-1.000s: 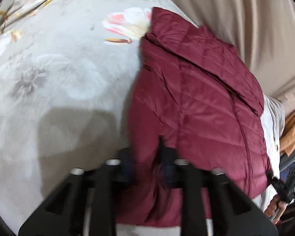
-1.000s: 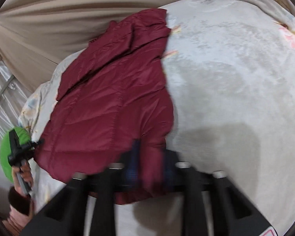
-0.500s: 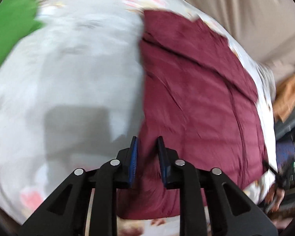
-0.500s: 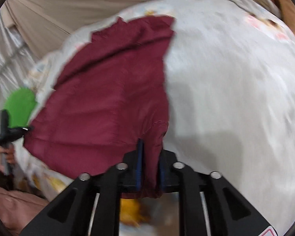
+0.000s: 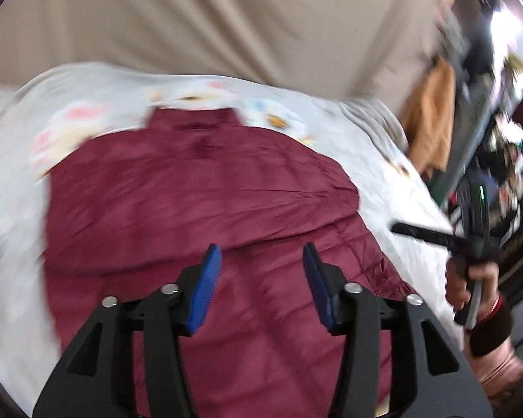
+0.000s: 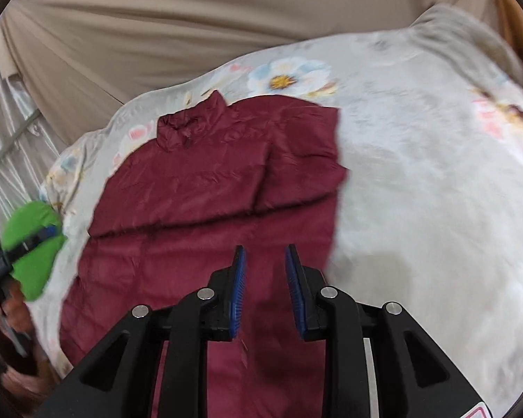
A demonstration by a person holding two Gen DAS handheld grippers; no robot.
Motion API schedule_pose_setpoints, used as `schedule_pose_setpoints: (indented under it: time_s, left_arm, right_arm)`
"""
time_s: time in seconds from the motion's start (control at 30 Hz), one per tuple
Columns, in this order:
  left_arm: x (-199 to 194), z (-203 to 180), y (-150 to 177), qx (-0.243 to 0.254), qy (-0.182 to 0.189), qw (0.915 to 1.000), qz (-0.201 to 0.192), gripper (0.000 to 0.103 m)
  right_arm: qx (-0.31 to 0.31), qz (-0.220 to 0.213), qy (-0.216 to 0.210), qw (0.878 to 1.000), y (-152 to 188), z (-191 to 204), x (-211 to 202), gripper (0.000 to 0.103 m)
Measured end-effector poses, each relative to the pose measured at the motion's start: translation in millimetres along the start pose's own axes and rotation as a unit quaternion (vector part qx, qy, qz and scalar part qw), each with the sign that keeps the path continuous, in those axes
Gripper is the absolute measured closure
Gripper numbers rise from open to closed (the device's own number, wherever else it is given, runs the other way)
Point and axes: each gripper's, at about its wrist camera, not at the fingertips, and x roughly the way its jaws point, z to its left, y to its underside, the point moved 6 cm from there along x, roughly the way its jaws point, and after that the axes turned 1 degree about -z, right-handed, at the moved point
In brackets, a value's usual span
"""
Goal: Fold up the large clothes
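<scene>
Beige curtain (image 6: 164, 24) hangs in folds behind a bed covered by a pale floral bedspread (image 6: 429, 181), on which a maroon quilted jacket (image 6: 212, 188) lies spread flat, its stand-up collar (image 6: 188, 122) pointing toward the curtain and its hem toward the cameras. One sleeve is folded across the chest, its edge making a crease that runs side to side over the jacket's middle in both views. Over the lower part of the jacket the left tool (image 5: 261, 261) hovers with its blue-padded fingers (image 5: 205, 289) spread wide apart and nothing between them; the maroon fabric shows plainly through the gap. Nearer the jacket's right edge the right tool (image 6: 263, 261) also stands parted, though less widely, with its blue pads (image 6: 237, 289) gripping nothing and the fabric visible beneath. Whether either tool touches the cloth cannot be told. From the left wrist view the right tool appears again at the far right beside the bed, a black bar held in the person's right hand (image 5: 470, 278). From the right wrist view the left hand shows at the left edge, with a green cloth (image 6: 35, 244) lying behind it at the bed's side. An orange garment (image 5: 432, 118) hangs beyond the bed's far corner, blurred
</scene>
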Motion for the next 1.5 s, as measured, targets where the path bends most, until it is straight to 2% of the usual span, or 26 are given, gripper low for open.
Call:
schedule_pose_setpoints:
  time_s: [0.1, 0.3, 0.37, 0.43, 0.47, 0.5, 0.53, 0.6, 0.67, 0.8, 0.97, 1.0, 1.03, 1.07, 1.27, 1.33, 1.4, 1.43, 1.47, 1.5]
  left_arm:
    - [59.3, -26.7, -6.8, 0.049, 0.011, 0.9984, 0.027, 0.05]
    - [155.7, -39.6, -2.6, 0.076, 0.002, 0.9941, 0.078, 0.05]
    - [174.9, -41.7, 0.5, 0.082, 0.001, 0.9927, 0.089, 0.05]
    - [184.2, -40.2, 2.5, 0.101, -0.014, 0.9912, 0.084, 0.056]
    - [184.7, -39.3, 2.7, 0.109, -0.017, 0.9906, 0.082, 0.071]
    - [183.2, -35.5, 1.2, 0.105, -0.012, 0.9911, 0.081, 0.091]
    - [181.2, -30.7, -2.0, 0.092, -0.004, 0.9925, 0.08, 0.097]
    - [175.9, -16.1, -13.7, 0.048, 0.017, 0.9964, 0.067, 0.1]
    - [164.2, -4.1, -24.3, 0.016, 0.032, 0.9982, 0.048, 0.1]
    - [125.3, 13.6, -50.7, -0.046, 0.084, 0.9954, 0.0, 0.101]
    - [87.5, 15.9, -75.5, -0.048, 0.087, 0.994, -0.046, 0.1]
    - [82.8, 15.4, -78.3, -0.045, 0.085, 0.9942, -0.049, 0.1]
    - [79.4, 15.2, -79.7, -0.045, 0.086, 0.9941, -0.049, 0.1]
    - [77.3, 15.2, -80.0, -0.047, 0.087, 0.9938, -0.05, 0.1]
    - [83.2, 20.7, -80.9, -0.066, 0.089, 0.9929, -0.045, 0.1]
    - [85.5, 26.3, -79.8, -0.076, 0.084, 0.9927, -0.041, 0.1]
    - [82.1, 31.7, -78.6, -0.079, 0.079, 0.9928, -0.044, 0.1]
    - [81.1, 34.8, -78.1, -0.078, 0.076, 0.9931, -0.044, 0.1]
    - [80.6, 37.4, -77.4, -0.076, 0.072, 0.9935, -0.044, 0.1]
    - [80.5, 39.8, -77.1, -0.076, 0.069, 0.9938, -0.044, 0.1]
  right_arm:
    - [0.015, 0.013, -0.005, 1.0, -12.7, 1.8, 20.9, 0.077]
    - [0.004, 0.011, 0.005, 1.0, -25.8, 5.5, 31.0, 0.077]
    - [0.001, 0.008, 0.006, 1.0, -28.4, 4.0, 29.3, 0.077]
    - [0.0, 0.006, 0.009, 1.0, -30.4, 0.1, 28.9, 0.076]
    - [-0.002, 0.008, 0.011, 1.0, -30.6, -2.0, 29.4, 0.076]
    - [-0.004, 0.01, 0.011, 1.0, -30.1, -2.9, 30.4, 0.076]
    - [-0.008, 0.011, 0.012, 1.0, -29.3, -3.1, 31.5, 0.076]
    - [-0.03, 0.014, 0.02, 0.999, -27.4, -0.7, 34.3, 0.075]
    - [-0.069, 0.013, 0.032, 0.997, -25.0, 8.5, 38.3, 0.067]
    - [-0.152, 0.022, 0.034, 0.988, -22.3, 37.5, 57.4, 0.061]
    - [-0.24, 0.063, 0.015, 0.969, -15.0, 84.5, 103.6, 0.061]
    - [-0.248, 0.075, 0.013, 0.966, -12.7, 89.8, 113.6, 0.066]
    - [-0.25, 0.094, 0.011, 0.963, -10.0, 95.0, 128.3, 0.089]
    - [-0.246, 0.107, 0.005, 0.963, -8.6, 97.6, 137.1, 0.103]
    - [-0.187, 0.128, -0.091, 0.97, -7.3, 136.2, 172.9, 0.103]
    - [-0.182, 0.124, -0.094, 0.971, -5.3, 136.6, 171.4, 0.103]
    - [-0.191, 0.085, -0.076, 0.975, -9.4, 127.5, 144.9, 0.099]
    - [-0.201, 0.061, -0.059, 0.976, -13.2, 119.1, 128.0, 0.086]
    - [-0.213, 0.032, -0.036, 0.976, -18.2, 106.4, 108.7, 0.061]
    - [-0.222, 0.014, -0.022, 0.975, -20.9, 97.2, 97.7, 0.051]
